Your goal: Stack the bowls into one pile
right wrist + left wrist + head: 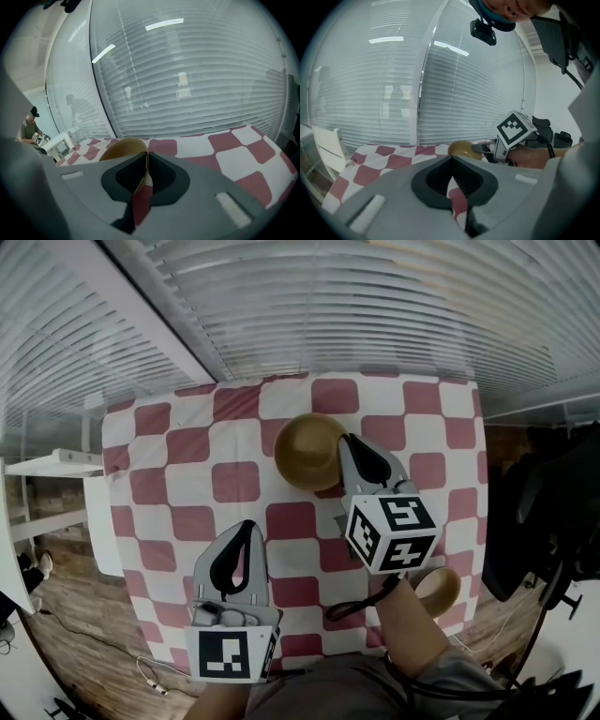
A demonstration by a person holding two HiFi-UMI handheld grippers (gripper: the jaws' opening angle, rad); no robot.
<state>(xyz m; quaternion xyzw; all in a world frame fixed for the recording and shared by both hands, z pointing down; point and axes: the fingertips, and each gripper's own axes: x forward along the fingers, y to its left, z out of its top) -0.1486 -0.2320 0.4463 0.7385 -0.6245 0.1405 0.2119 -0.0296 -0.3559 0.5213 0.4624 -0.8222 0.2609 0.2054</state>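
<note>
A golden-brown bowl point(307, 452) sits on the red-and-white checked tablecloth point(187, 442) toward the far middle. My right gripper point(345, 441) is at its right side, shut on the rim; in the right gripper view the thin rim point(145, 161) is pinched between the jaws and the bowl's body point(119, 147) bulges to the left. A second golden-brown bowl point(438, 589) lies near the front right corner, partly hidden by my right arm. My left gripper point(247, 525) hovers over the front middle, shut and holding nothing. The left gripper view shows the first bowl point(460, 148) with the right gripper point(482, 147) on it.
A white shelf unit point(52, 465) stands left of the table, and a black chair point(548, 512) stands off its right edge. Slatted blinds point(375, 306) run behind the far edge. A black cable point(349, 608) lies on the cloth near the front.
</note>
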